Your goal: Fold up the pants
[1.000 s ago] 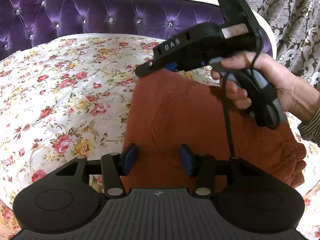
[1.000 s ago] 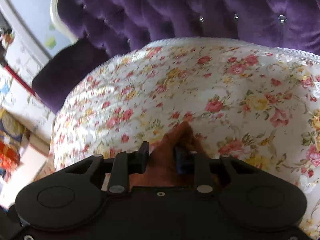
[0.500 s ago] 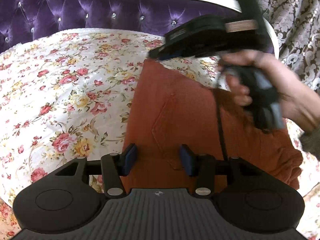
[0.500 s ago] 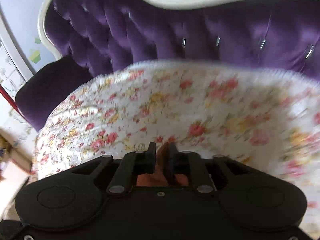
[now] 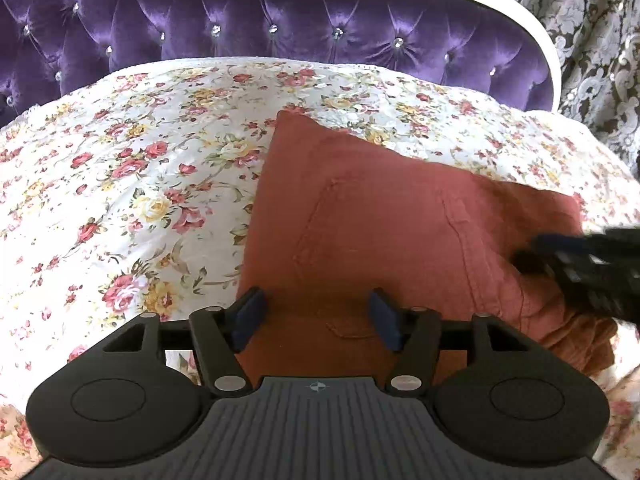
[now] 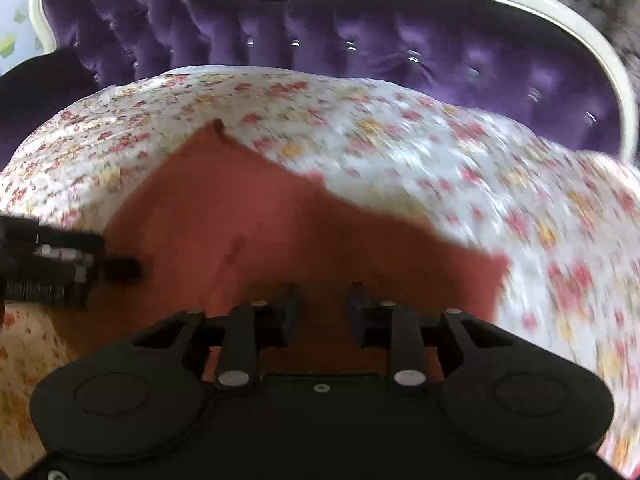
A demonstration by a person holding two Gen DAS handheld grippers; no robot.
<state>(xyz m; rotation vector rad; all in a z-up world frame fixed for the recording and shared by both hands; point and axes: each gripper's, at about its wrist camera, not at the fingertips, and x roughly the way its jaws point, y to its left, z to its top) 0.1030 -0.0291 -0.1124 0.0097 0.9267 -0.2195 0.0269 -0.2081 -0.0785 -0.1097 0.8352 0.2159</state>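
Right gripper (image 6: 322, 312) released pants (image 5: 380, 216), withdrew — jaws parted, empty; left gripper (image 5: 316, 316) wide, empty.

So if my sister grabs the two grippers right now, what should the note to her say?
Left gripper: open, holding nothing, fingers either side of the near edge of the pants.
Right gripper: open, empty, above the pants; that view is blurred.
Pants: rust-red, lying folded in a compact stack on the floral bedspread, pocket side up, in front of the purple headboard.
Done: the main folds look made.
Left: the right end looks bunched; probably smooth it and tidy the edges.
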